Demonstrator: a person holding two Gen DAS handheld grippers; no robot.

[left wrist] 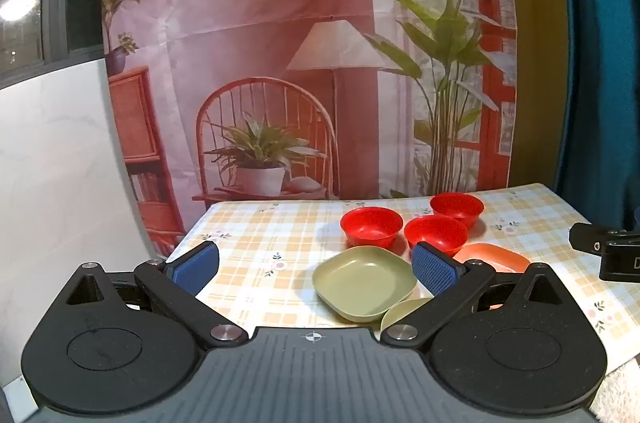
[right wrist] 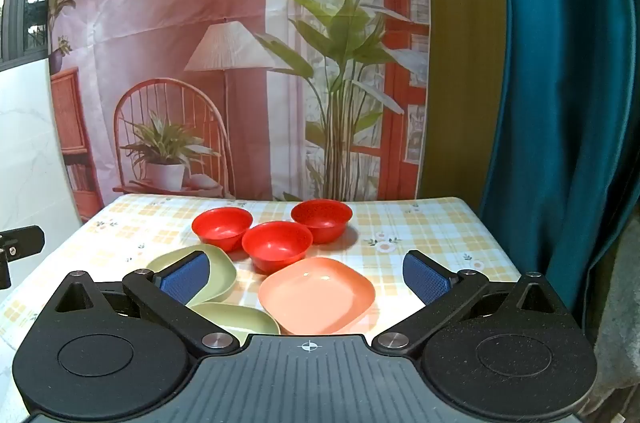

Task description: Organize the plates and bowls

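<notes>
Three red bowls stand close together on the checked tablecloth: left (right wrist: pixel 222 226), middle (right wrist: pixel 277 245) and right (right wrist: pixel 321 220); they also show in the left wrist view (left wrist: pixel 371 226) (left wrist: pixel 436 233) (left wrist: pixel 457 207). A green plate (left wrist: pixel 364 282) lies in front of them, a second green plate (right wrist: pixel 240 319) nearer, and an orange plate (right wrist: pixel 317 293) to the right. My left gripper (left wrist: pixel 316 269) is open above the table before the green plate. My right gripper (right wrist: pixel 306 277) is open above the orange plate. Both are empty.
The table (right wrist: pixel 432 235) stands against a printed backdrop. A teal curtain (right wrist: pixel 560 103) hangs at the right and a white wall (left wrist: pixel 52 163) is at the left. The right gripper's body (left wrist: pixel 608 251) shows at the left view's right edge.
</notes>
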